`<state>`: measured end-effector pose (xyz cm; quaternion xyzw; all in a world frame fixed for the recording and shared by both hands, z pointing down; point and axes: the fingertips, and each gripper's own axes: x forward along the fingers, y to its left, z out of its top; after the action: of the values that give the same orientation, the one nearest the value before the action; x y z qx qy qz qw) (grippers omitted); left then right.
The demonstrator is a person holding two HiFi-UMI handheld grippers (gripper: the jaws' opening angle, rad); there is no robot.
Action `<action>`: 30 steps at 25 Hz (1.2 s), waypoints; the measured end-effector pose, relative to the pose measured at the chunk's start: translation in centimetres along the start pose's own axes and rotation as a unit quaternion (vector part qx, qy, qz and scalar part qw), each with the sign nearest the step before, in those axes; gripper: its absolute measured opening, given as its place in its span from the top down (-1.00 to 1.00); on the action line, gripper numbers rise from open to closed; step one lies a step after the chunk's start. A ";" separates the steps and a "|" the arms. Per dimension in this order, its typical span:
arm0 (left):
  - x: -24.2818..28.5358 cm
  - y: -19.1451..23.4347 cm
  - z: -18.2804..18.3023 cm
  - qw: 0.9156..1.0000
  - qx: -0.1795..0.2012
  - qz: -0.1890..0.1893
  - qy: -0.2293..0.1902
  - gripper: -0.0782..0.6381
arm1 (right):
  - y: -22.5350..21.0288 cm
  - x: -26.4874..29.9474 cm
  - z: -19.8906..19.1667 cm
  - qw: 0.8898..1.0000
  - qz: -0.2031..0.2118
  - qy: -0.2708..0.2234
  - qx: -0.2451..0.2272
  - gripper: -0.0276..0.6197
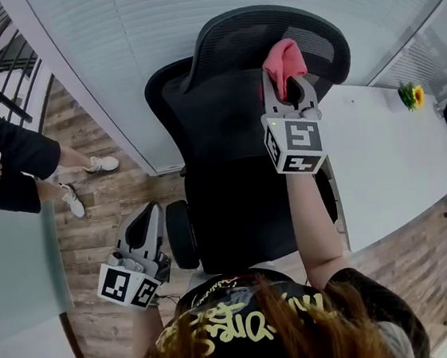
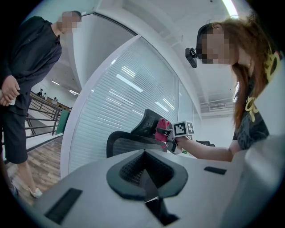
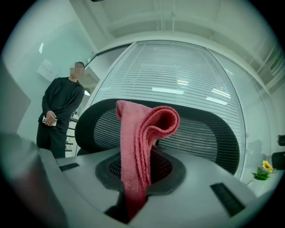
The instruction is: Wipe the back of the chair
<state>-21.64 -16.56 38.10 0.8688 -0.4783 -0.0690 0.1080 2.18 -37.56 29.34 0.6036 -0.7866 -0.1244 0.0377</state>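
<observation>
Two tongs are in view. The right tongs are clamped on a folded red cloth, which is held up at the mesh headrest of the black office chair, at 12 o'clock in the head view, presumably so that the chair's upper back can be wiped. The left tongs are held low at 7 o'clock, pressed together with nothing between them, probably parked clear of the work. Contact between cloth and mesh cannot be judged from above. In the right gripper view the cloth is shown standing up out of the jaws, in front of the headrest. The bystander at 9 o'clock is seen full-length only in the gripper views.
</observation>
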 end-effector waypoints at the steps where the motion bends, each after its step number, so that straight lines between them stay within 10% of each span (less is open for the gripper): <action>1: 0.0 0.1 0.1 1.000 0.000 0.000 0.000 0.81 | 0.4 0.1 0.2 1.000 0.004 -0.001 -0.001 0.70; 30: -1.5 0.7 -0.1 1.000 -0.003 0.006 -0.002 0.81 | 10.8 -0.2 2.9 0.994 0.103 -0.031 0.016 0.70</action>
<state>-23.04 -15.64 38.42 0.8654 -0.4835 -0.0718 0.1104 -8.51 -34.30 29.15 0.5157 -0.8472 -0.1263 0.0164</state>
